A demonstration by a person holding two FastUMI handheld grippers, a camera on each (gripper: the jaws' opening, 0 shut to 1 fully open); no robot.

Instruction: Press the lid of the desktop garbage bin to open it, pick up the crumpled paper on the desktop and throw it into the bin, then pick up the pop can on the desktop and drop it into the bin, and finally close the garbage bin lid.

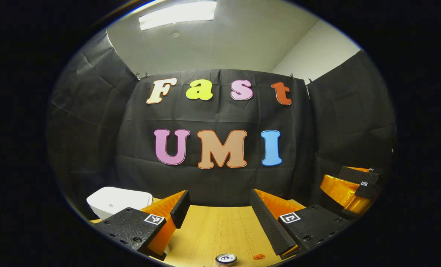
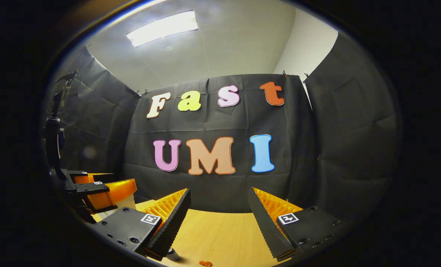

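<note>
Where black cloth point(image 1: 213, 185) ends, wooden desktop point(image 1: 213, 230).

My left finger point(image 1: 157, 226) hides the near right corner of the white garbage bin point(image 1: 118, 200). The pop can point(image 1: 226, 259) is cut off at the bottom edge; I see just its top. Beside it, a small orange scrap point(image 1: 258, 256) is too small to identify. In the right gripper view, my left finger point(image 2: 166, 226) covers most of a can-like object point(image 2: 173, 253), and the bin hides behind the left gripper point(image 2: 109, 193).
</note>
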